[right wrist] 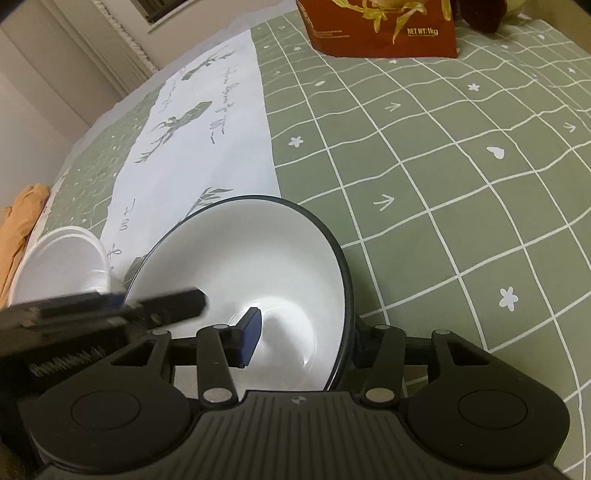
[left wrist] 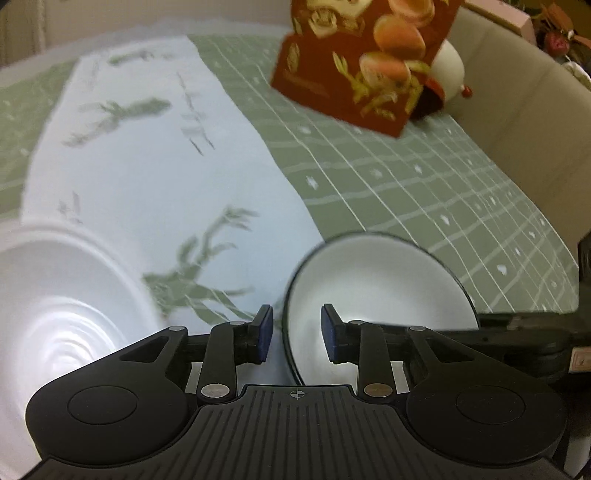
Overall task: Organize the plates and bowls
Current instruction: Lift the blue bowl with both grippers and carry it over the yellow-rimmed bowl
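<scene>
A white ceramic bowl with a dark rim (right wrist: 255,280) is seen on the green grid-patterned tablecloth (right wrist: 443,184), at the edge of a white paper sheet printed with green deer and handwriting (right wrist: 207,129).

Right gripper (right wrist: 303,332): its jaws straddle the near right wall of the bowl, the blue-padded left finger (right wrist: 249,336) inside the bowl and the right finger outside, hidden behind the rim. Whether the wall is actually clamped cannot be told; a gap appears between the inner pad and the wall.

Left gripper (left wrist: 297,332): its jaws are apart, one blue pad (left wrist: 266,332) outside the bowl's left rim (left wrist: 380,291) and the other inside; no contact with the rim is evident, though this view is blurred. In the right wrist view this gripper (right wrist: 110,310) is seen reaching in from the left over the bowl's near left rim.

A white ribbed disposable bowl (left wrist: 55,314) is noted to the left of the ceramic bowl, apart from it.

At the far side of the table a red-brown printed paper bag (right wrist: 384,29) stands, with a white rounded object (left wrist: 448,70) behind it.
</scene>
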Action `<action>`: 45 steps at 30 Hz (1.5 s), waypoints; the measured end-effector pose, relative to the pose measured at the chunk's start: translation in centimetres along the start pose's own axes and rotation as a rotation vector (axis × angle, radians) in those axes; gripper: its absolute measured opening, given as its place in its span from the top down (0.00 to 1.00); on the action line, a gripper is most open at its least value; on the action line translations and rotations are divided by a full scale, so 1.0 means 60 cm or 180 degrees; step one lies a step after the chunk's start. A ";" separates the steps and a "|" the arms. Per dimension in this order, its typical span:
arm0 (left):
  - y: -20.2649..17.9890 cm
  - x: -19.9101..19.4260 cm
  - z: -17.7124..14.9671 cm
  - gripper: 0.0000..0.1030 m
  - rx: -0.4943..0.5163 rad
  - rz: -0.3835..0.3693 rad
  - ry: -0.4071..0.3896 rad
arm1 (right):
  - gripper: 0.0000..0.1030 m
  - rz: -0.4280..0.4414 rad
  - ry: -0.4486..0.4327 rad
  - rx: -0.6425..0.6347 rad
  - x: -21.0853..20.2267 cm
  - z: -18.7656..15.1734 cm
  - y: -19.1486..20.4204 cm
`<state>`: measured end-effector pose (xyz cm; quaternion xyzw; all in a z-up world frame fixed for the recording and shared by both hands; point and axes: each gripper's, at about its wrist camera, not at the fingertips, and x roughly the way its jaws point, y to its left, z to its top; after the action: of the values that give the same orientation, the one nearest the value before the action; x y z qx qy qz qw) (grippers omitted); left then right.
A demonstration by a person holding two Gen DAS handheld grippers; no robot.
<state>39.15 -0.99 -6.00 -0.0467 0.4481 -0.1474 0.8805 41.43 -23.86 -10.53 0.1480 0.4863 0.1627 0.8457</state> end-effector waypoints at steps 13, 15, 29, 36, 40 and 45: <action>-0.003 0.033 -0.006 0.70 0.0062 -0.0013 0.0192 | 0.53 0.0167 0.0000 0.0169 -0.002 0.004 -0.005; -0.001 0.046 -0.007 0.70 0.0005 -0.0055 0.0266 | 0.53 0.0185 -0.0001 0.0189 -0.002 0.001 -0.007; 0.036 -0.009 0.016 0.70 -0.0379 -0.0183 0.0040 | 0.52 0.0200 -0.0185 0.0262 -0.025 0.019 0.031; 0.027 -0.122 0.011 0.70 -0.0355 -0.0179 -0.0301 | 0.53 0.0368 -0.0280 0.0161 -0.091 0.024 0.082; 0.031 -0.180 -0.030 0.66 -0.0464 -0.0319 -0.0363 | 0.53 0.0354 -0.0269 -0.0021 -0.134 -0.003 0.116; 0.029 -0.226 -0.100 0.63 -0.0511 -0.0327 -0.0485 | 0.53 0.0329 -0.0032 -0.0131 -0.159 -0.054 0.148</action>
<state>27.18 5.07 0.58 -0.1510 0.3873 -0.1520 0.8967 32.91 -19.55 -1.10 0.1563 0.4702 0.2154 0.8414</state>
